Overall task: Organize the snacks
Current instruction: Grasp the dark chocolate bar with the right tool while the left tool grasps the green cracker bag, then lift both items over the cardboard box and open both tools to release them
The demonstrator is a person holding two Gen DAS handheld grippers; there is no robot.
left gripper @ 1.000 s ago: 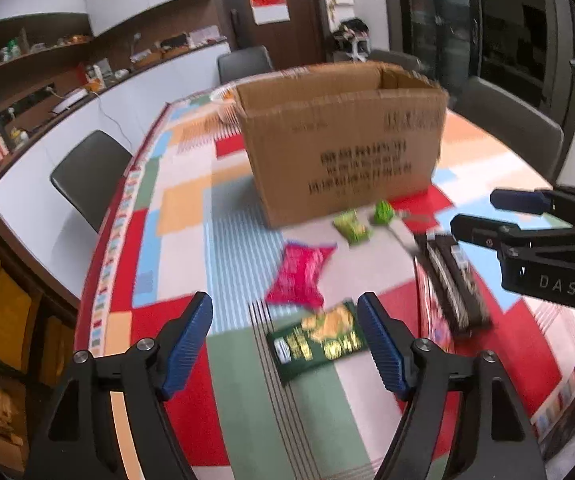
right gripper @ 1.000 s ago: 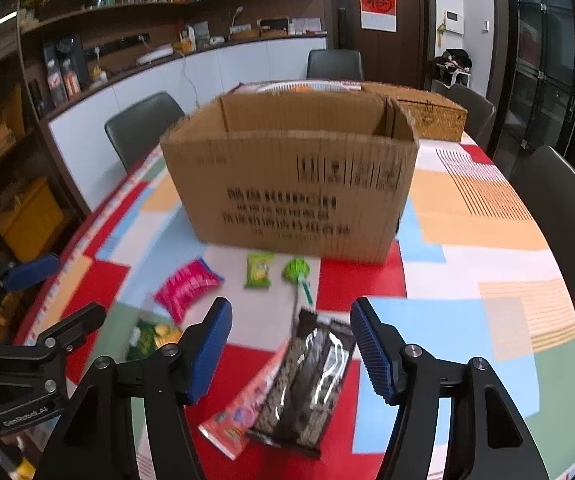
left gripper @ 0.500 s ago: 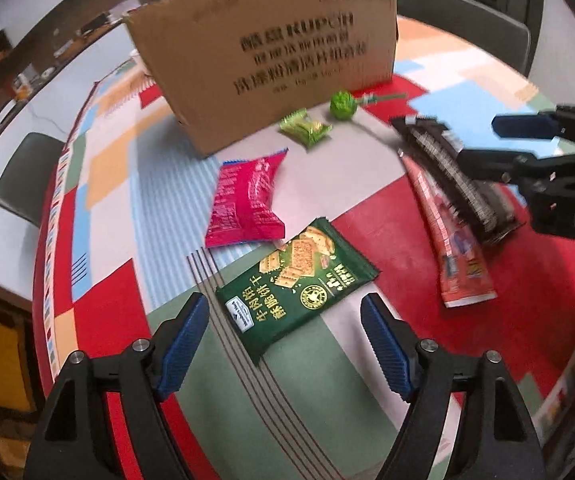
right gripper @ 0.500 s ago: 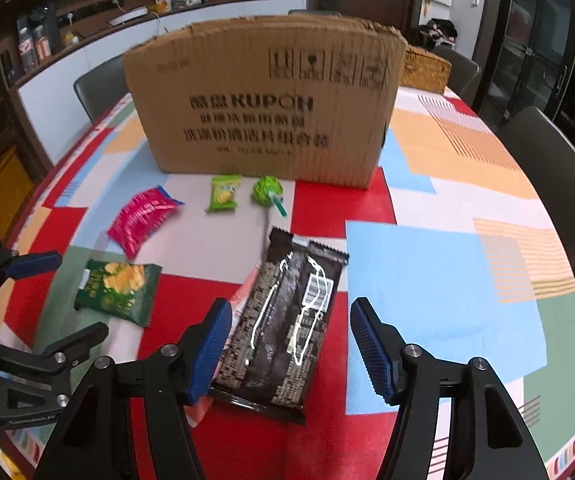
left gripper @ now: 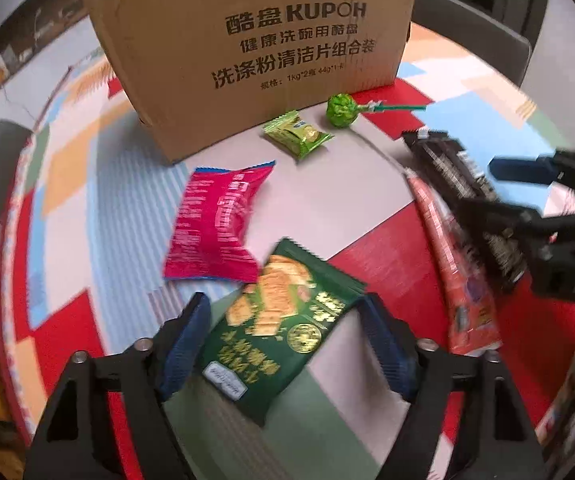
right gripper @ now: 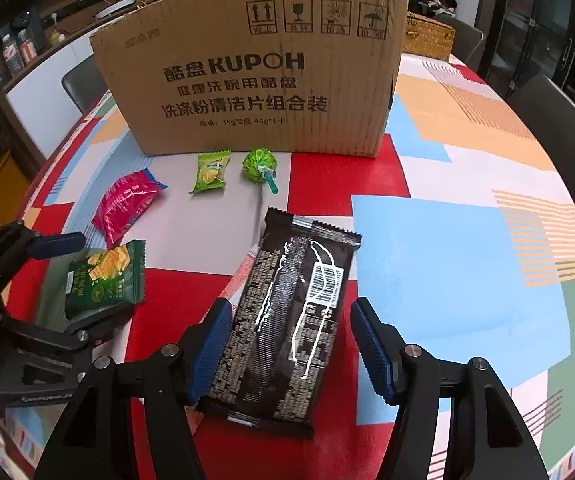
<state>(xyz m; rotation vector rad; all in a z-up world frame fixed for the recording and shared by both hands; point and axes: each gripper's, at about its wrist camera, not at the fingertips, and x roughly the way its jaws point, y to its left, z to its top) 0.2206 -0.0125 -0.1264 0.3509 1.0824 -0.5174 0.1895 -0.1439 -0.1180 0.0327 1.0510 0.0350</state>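
Observation:
My left gripper (left gripper: 287, 344) is open, its fingers either side of a dark green cracker packet (left gripper: 279, 320) lying on the table. My right gripper (right gripper: 291, 352) is open around a black snack packet (right gripper: 291, 320), which partly covers an orange-red packet (left gripper: 455, 264). A pink packet (left gripper: 215, 224), a small light green candy (left gripper: 297, 136) and a green lollipop (left gripper: 341, 110) lie in front of a big cardboard box (left gripper: 255, 40). The left gripper also shows in the right wrist view (right gripper: 47, 280), the right gripper in the left wrist view (left gripper: 519, 192).
The table carries a colourful patchwork cloth (right gripper: 447, 240). Grey chairs (right gripper: 559, 128) stand around it. A wicker basket (right gripper: 427, 36) sits behind the box. A counter with bottles (right gripper: 19, 48) runs along the left wall.
Both grippers have moved forward and down. The left now straddles the green cracker packet, and the right straddles the black packet. Both stay open.

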